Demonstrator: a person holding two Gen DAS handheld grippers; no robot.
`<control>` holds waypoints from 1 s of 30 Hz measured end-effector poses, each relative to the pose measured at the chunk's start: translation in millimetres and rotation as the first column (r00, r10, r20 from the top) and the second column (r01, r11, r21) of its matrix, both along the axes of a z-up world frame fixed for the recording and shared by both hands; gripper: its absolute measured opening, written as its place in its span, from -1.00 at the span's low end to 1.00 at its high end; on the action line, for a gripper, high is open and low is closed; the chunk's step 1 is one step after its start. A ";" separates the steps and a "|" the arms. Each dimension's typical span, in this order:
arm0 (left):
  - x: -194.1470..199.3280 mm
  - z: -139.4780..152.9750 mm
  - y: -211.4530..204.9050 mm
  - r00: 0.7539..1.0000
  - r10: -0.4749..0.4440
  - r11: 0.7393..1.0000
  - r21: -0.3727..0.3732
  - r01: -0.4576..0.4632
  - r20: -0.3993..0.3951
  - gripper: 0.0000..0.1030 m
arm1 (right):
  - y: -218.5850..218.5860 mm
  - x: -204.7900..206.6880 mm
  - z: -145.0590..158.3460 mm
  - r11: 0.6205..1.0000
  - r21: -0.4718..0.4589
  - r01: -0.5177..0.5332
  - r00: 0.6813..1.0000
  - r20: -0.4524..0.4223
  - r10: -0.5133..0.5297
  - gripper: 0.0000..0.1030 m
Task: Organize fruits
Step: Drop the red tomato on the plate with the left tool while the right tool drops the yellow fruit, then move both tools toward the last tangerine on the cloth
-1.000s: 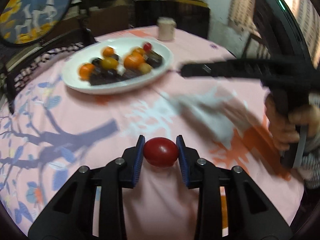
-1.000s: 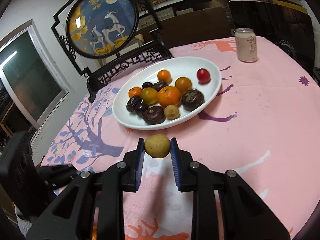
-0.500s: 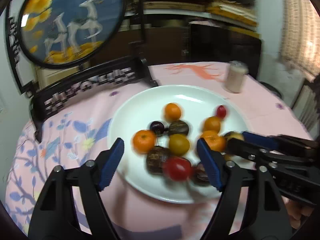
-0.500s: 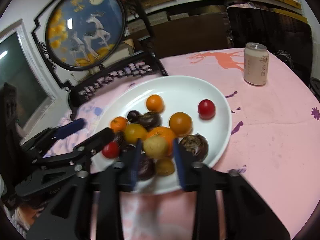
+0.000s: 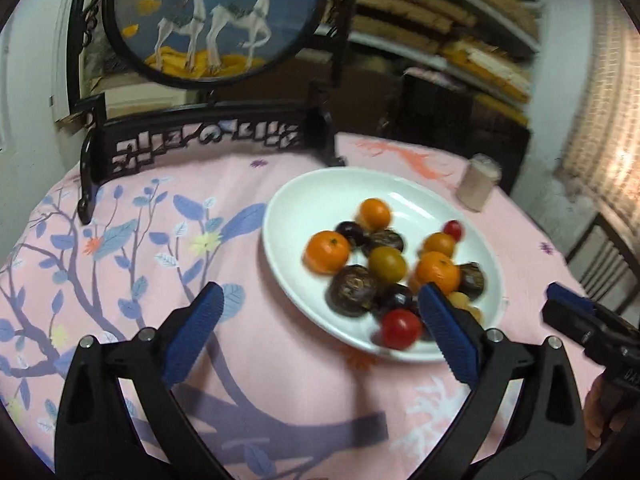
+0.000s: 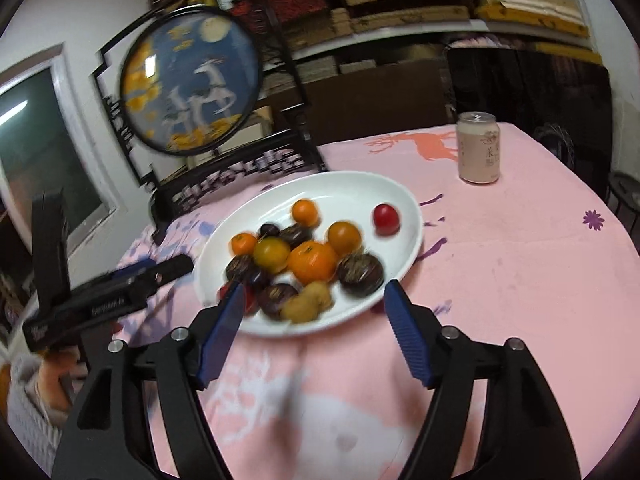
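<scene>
A white oval plate (image 5: 320, 196) (image 6: 360, 192) on the pink tablecloth holds several oranges, dark fruits and tomatoes. A red tomato (image 5: 401, 329) lies at the plate's near edge, just in front of my left gripper (image 5: 324, 332), which is open and empty. A yellow-brown fruit (image 6: 306, 304) lies at the plate's near edge in front of my right gripper (image 6: 316, 328), also open and empty. The right gripper's tip also shows at the right of the left wrist view (image 5: 576, 316). The left gripper shows at the left of the right wrist view (image 6: 120, 292).
A pink drink can (image 6: 479, 148) (image 5: 479, 182) stands behind the plate on the right. A dark carved stand with a round deer picture (image 5: 216, 20) (image 6: 188, 80) stands at the table's far left. Shelves and a chair lie beyond.
Both grippers carried their fruit to the plate, opened and let go. The red tomato and the yellow-brown fruit now lie on the plate. Both grippers have pulled back a little.
</scene>
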State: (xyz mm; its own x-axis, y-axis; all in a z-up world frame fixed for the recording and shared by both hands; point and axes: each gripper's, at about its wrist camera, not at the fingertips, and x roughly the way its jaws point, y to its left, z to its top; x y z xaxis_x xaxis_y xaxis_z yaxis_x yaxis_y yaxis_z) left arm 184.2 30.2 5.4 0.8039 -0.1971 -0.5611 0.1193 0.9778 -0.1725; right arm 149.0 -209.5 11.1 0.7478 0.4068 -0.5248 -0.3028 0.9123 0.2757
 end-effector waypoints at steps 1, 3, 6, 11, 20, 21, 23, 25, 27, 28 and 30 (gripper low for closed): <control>-8.0 0.8 0.9 1.000 0.002 1.000 -0.002 -0.002 0.010 0.96 | 3.6 -7.0 -0.9 1.000 -0.010 -0.017 1.000 0.007 0.017 0.41; -17.9 2.5 -0.1 1.000 -0.002 1.000 0.002 0.002 0.007 0.96 | 11.7 -23.5 -3.5 0.997 -0.049 -0.057 0.998 0.018 0.058 0.45; -39.8 4.5 -3.7 1.000 0.016 0.999 0.045 -0.017 0.024 0.96 | 22.1 -43.8 -7.1 0.988 -0.121 -0.092 0.995 0.033 0.097 0.46; -73.7 6.3 -8.9 0.995 0.077 0.986 0.141 -0.085 0.058 0.96 | 22.9 -68.0 -7.9 0.984 -0.113 -0.135 0.990 0.026 0.139 0.46; -125.7 3.7 -7.8 0.983 0.144 0.956 0.239 -0.168 0.116 0.96 | 14.9 -113.9 -18.7 0.980 -0.019 -0.199 0.980 -0.032 0.198 0.46; -127.9 3.1 -6.5 0.982 0.150 0.955 0.241 -0.174 0.116 0.96 | 15.4 -118.1 -19.2 0.979 -0.019 -0.204 0.979 -0.031 0.204 0.46; -132.9 2.7 -3.1 0.980 0.161 0.953 0.239 -0.186 0.118 0.96 | 16.4 -126.7 -18.7 0.976 -0.021 -0.216 0.976 -0.026 0.216 0.46; -135.0 2.2 -1.0 0.979 0.167 0.953 0.236 -0.191 0.119 0.96 | 15.3 -133.1 -16.2 0.976 -0.019 -0.218 0.976 -0.012 0.218 0.46; -136.4 1.5 1.0 0.978 0.172 0.952 0.236 -0.196 0.115 0.96 | 12.2 -136.6 -14.2 0.976 -0.002 -0.216 0.976 -0.005 0.216 0.46; -137.0 1.0 1.0 0.978 0.174 0.952 0.236 -0.196 0.113 0.96 | 11.1 -137.3 -14.1 0.976 0.007 -0.219 0.976 -0.011 0.219 0.46; -138.0 0.6 1.6 0.979 0.172 0.953 0.234 -0.194 0.111 0.96 | 10.7 -138.5 -16.2 0.970 0.028 -0.240 0.970 -0.043 0.241 0.46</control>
State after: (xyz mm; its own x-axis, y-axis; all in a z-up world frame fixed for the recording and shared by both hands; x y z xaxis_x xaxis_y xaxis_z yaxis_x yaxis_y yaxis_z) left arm 46.1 31.8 6.0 0.8618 0.0912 -0.4990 -0.0615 0.9952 0.0758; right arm 10.5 -198.8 -5.1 0.6018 0.5841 -0.5446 -0.4992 0.8075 0.3143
